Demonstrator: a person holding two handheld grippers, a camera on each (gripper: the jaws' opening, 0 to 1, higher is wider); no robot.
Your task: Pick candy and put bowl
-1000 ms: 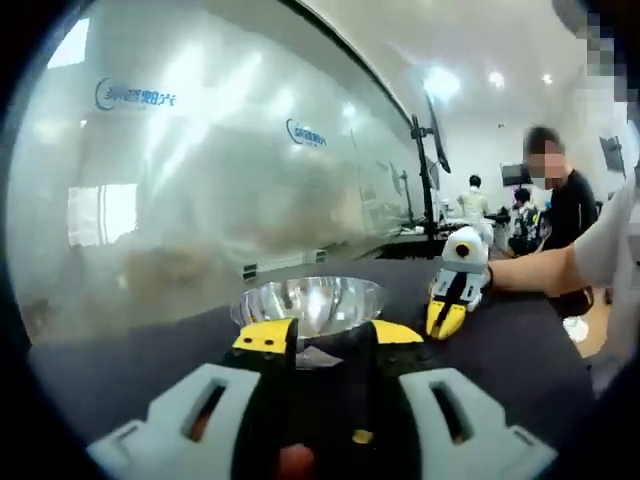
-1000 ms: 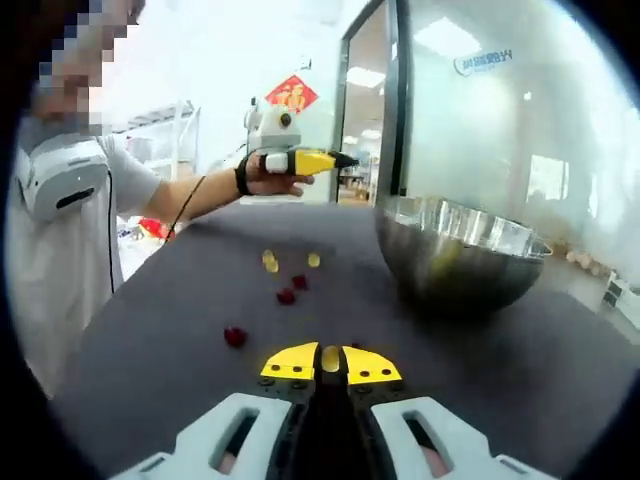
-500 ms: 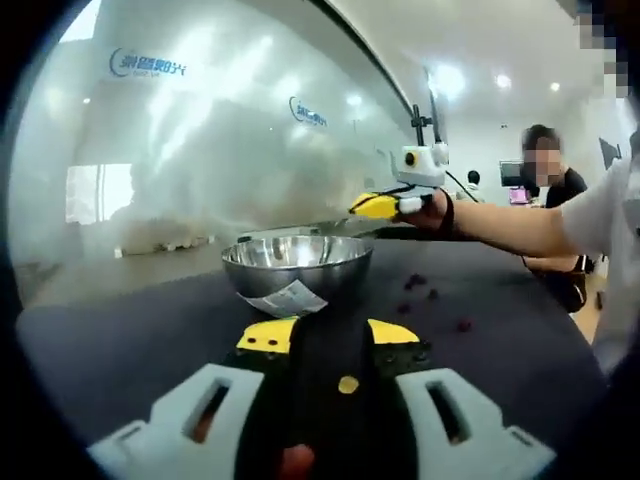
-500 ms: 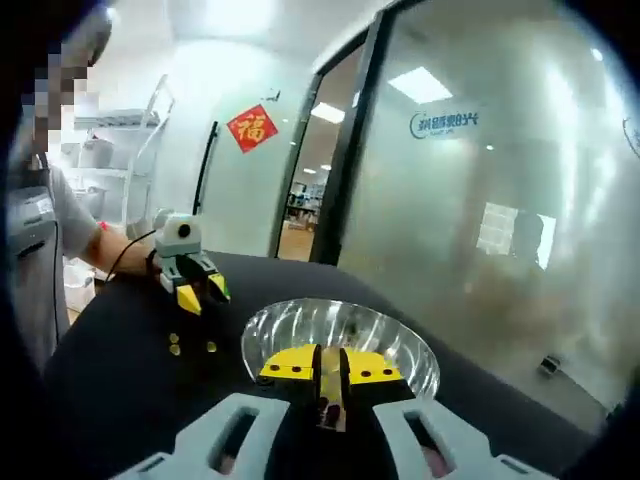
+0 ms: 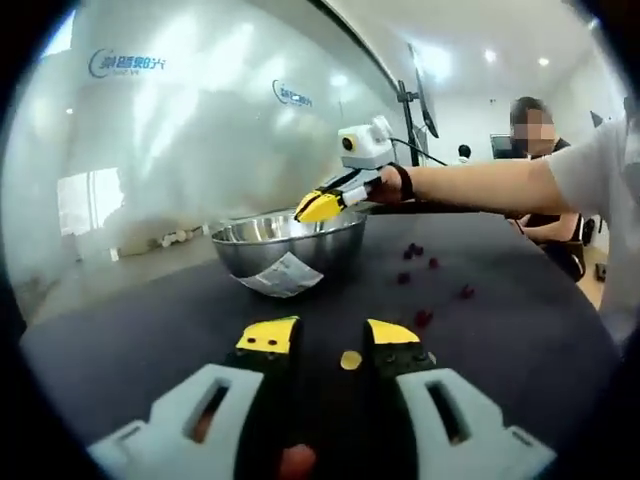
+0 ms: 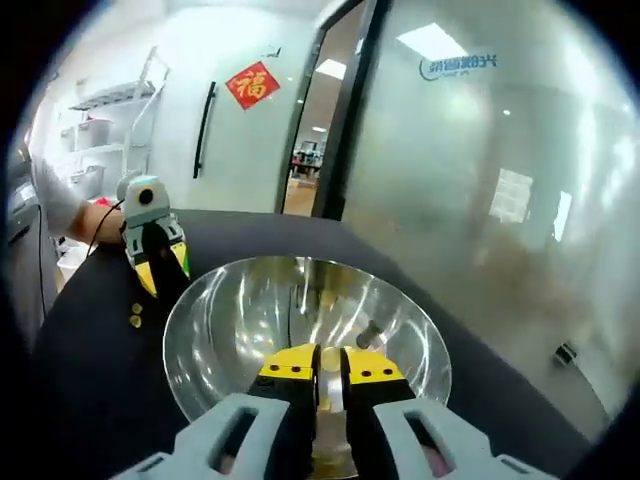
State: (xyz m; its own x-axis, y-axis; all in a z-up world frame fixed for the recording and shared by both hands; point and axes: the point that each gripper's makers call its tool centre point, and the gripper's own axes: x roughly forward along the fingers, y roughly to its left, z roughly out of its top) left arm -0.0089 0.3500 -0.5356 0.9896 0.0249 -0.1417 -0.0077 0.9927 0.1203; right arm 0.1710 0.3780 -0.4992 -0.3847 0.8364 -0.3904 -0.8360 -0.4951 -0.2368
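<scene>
Yellow candy between left gripper jaws (seemingly)

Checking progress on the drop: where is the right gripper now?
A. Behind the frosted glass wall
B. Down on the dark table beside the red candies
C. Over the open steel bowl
C: in the right gripper view the right gripper sits above the shiny steel bowl, looking into it.

bowl on surface | candies scattered on surface right of bowl | one candy between left tongs | right tongs over bowl | glass wall behind bowl
</scene>
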